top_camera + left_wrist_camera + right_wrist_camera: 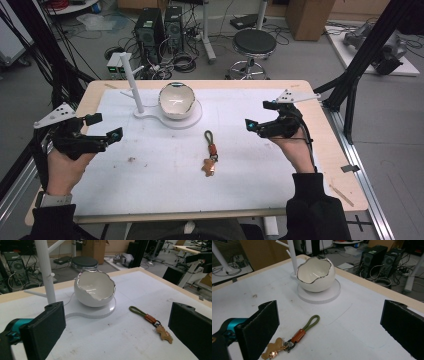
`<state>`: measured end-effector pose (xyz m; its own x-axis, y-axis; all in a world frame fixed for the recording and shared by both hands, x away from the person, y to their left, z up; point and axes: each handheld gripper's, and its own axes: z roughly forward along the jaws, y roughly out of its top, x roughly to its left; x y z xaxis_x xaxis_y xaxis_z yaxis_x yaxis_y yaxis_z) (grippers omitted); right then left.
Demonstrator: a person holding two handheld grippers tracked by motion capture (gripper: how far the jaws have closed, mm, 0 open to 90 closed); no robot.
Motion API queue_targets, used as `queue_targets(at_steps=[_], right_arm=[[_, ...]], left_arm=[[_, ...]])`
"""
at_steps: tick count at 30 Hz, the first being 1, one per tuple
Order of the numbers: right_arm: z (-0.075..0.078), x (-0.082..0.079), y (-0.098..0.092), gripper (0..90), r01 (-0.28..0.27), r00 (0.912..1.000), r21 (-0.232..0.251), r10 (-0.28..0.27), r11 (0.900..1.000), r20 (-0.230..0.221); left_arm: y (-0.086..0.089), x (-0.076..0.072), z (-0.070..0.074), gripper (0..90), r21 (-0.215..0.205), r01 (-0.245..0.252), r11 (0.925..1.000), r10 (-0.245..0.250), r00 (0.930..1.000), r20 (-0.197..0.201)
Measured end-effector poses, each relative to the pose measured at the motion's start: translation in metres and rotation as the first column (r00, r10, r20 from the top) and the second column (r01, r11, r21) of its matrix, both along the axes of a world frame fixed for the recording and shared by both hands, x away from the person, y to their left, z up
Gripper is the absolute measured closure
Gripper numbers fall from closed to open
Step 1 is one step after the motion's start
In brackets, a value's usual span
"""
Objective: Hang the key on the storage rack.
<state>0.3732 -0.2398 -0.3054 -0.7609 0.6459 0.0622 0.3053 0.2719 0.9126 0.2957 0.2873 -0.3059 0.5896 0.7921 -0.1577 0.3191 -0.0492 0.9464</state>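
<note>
1. High view shows a wooden table covered by a white mat, with a person's two hands coming in from the near edge.
2. On the mat, toward the far edge and a little left of the middle, stands a white eggshell-shaped bowl with a jagged silver rim. It sits on the round part of a flat white base.
3. From the same base, just left of the bowl, a white post with pegs rises upright.
4. A keychain lies flat near the middle of the mat, well apart from the bowl and on its near side. It has an olive-green cord loop, a brown leather band, a metal ring and a small tan figure charm; the loop points to the far edge and the charm to the near edge.
5. The left gripper is held above the left edge of the mat by the left hand. Its jaws stand wide apart and hold nothing – in the left gripper view the bowl and the keychain are seen between them, farther off.
6. The right gripper is held above the right part of the mat by the right hand. Its jaws are also wide apart and empty – in the right gripper view the keychain lies near the left jaw, not touching it.
7. Behind the far edge, on the floor, there are a round black stool and two computer towers with many cables.
</note>
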Motion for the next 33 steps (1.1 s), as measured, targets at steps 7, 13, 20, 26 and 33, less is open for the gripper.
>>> queue_targets(at_steps=[7, 13, 20, 26, 33], right_arm=[[-0.006, 0.007, 0.014, 1.5, -0.019, 0.9997, -0.022, 0.018, 1.000, -0.016], [-0.011, 0.017, 0.028, 1.5, -0.034, 0.9991, -0.021, 0.034, 0.999, -0.027], [-0.018, 0.024, 0.047, 1.5, -0.041, 0.9983, -0.055, 0.038, 0.998, -0.043], [-0.040, 0.038, 0.068, 1.6, -0.033, 0.9943, -0.084, 0.024, 0.996, -0.104], [-0.074, 0.059, 0.078, 1.5, -0.001, 0.9921, -0.070, -0.008, 0.998, -0.125]], left_arm=[[0.004, -0.005, -0.002, 1.7, 0.002, -0.007, 1.0000, 0.007, 1.0000, -0.007], [-0.001, -0.012, -0.008, 1.7, 0.045, -0.020, 0.9988, 0.020, 0.9998, -0.010], [-0.001, -0.019, -0.012, 1.7, 0.049, -0.021, 0.9986, 0.022, 0.9995, -0.021], [0.001, -0.022, -0.016, 1.7, 0.059, -0.032, 0.9977, 0.034, 0.9987, -0.037], [0.006, -0.025, -0.020, 1.7, 0.066, -0.055, 0.9963, 0.059, 0.9969, -0.053]])
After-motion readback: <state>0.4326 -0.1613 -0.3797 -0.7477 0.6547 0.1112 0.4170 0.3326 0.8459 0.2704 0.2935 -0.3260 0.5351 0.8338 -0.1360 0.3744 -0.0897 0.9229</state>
